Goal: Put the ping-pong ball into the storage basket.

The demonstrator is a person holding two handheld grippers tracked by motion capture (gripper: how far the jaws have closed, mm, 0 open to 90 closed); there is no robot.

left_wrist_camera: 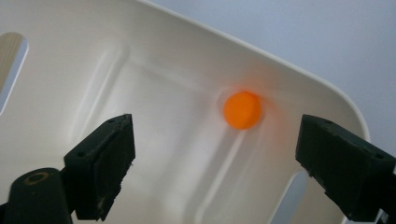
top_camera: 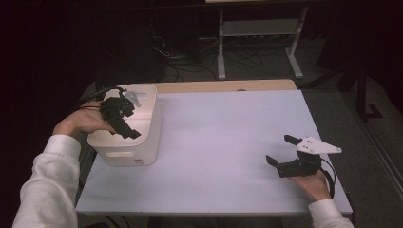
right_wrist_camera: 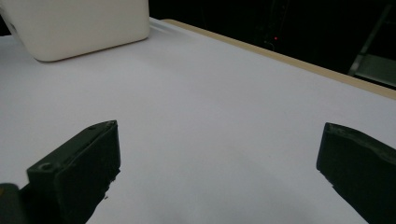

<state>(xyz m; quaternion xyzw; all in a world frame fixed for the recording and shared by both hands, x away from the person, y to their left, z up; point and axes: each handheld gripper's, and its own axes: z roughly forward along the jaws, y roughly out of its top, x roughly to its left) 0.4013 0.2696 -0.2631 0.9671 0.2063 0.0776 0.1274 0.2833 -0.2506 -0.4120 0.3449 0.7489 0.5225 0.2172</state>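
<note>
The orange ball (left_wrist_camera: 242, 110) lies on the floor of the cream bin (top_camera: 145, 137), right of centre in the left gripper view, clear of the jaws. The left gripper (top_camera: 124, 116) hangs over the bin at the left of the high view, its jaws released and empty. The drop looks done. Next it would need to lift out past the rim. The right gripper (top_camera: 281, 154) rests at lower right over the counter (top_camera: 214, 137), jaws wide and empty.
</note>
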